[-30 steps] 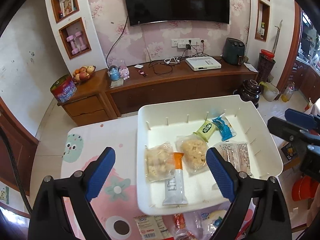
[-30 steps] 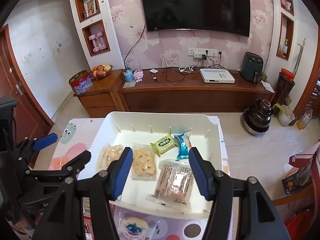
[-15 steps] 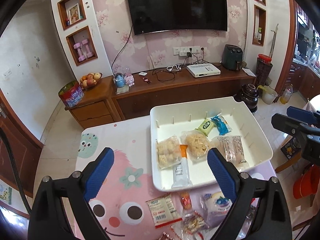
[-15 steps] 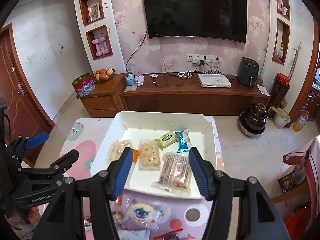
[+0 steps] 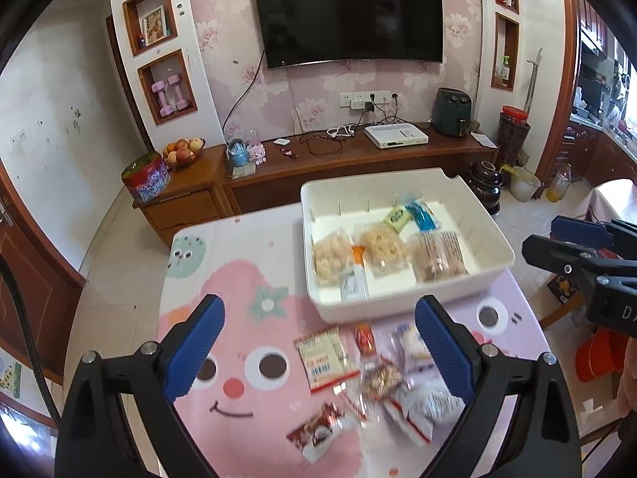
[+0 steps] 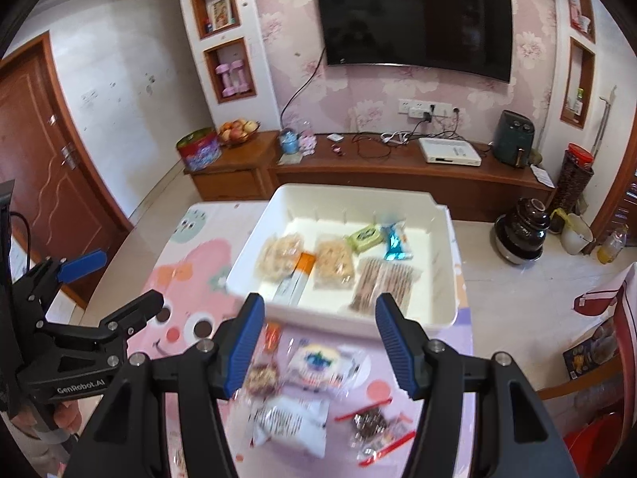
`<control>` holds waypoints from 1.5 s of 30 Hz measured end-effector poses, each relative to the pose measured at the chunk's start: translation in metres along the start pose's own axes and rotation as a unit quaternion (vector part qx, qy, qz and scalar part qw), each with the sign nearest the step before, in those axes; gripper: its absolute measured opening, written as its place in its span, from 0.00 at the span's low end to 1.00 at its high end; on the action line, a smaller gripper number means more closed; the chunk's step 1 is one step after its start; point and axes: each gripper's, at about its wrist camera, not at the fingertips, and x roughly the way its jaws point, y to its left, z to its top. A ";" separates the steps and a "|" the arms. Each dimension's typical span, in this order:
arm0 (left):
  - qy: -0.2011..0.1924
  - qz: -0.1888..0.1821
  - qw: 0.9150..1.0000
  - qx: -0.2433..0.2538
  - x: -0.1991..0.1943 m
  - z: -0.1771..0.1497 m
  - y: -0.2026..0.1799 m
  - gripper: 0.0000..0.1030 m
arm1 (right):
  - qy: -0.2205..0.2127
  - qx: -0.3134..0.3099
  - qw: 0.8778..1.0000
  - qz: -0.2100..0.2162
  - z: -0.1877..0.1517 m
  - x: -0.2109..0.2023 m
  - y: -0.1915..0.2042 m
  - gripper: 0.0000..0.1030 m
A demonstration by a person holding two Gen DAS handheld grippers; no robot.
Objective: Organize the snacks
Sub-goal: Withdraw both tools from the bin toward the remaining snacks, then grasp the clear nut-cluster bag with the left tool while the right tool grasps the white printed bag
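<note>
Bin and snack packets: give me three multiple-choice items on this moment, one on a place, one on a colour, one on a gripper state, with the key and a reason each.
1. Where is the green packet?
A. In the bin, near its far wall
B. On the mat by the loose packets
C. Between the right gripper's fingers

2. What colour is the cap end of the tube in the bin?
A. Blue
B. Orange
C. Green

3. How do the two grippers stand?
A. Both shut on packets
B. Left open, right shut on a packet
C. Both open, holding nothing

Key:
1 A: the green packet lies inside the bin, beside the blue packet at the far wall.
2 B: the tube has an orange end.
3 C: the left gripper and right gripper show wide gaps, with the loose packets lying on the mat below them.
</note>
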 end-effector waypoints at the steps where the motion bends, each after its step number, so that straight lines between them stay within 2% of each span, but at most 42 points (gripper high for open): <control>1: 0.001 -0.004 1.000 -0.002 -0.004 -0.007 0.000 0.93 | 0.002 -0.003 1.000 0.004 -0.005 -0.002 0.004 0.57; 10: -0.005 -0.015 1.000 -0.022 -0.036 -0.066 0.007 0.93 | 0.007 -0.025 0.999 0.030 -0.053 -0.019 0.023 0.58; 15: 0.001 -0.013 0.999 -0.045 -0.040 -0.108 0.013 0.93 | 0.032 -0.041 0.998 0.045 -0.077 -0.010 0.033 0.59; 19: 0.029 -0.003 0.998 -0.059 -0.027 -0.143 0.014 0.94 | 0.044 -0.053 0.997 0.041 -0.091 0.006 0.038 0.63; 24: 0.087 0.009 0.994 -0.065 0.002 -0.187 0.011 0.93 | 0.069 -0.042 0.996 0.048 -0.105 0.036 0.038 0.67; 32: 0.194 0.004 0.976 -0.101 0.050 -0.235 0.010 0.93 | 0.110 -0.044 0.993 0.029 -0.126 0.082 0.040 0.69; 40: 0.225 0.006 0.970 -0.093 0.060 -0.254 0.000 0.93 | 0.144 -0.048 0.988 0.018 -0.140 0.117 0.041 0.71; 45: 0.226 0.005 0.967 -0.120 0.059 -0.260 0.009 0.92 | 0.150 -0.063 0.987 -0.004 -0.148 0.127 0.045 0.73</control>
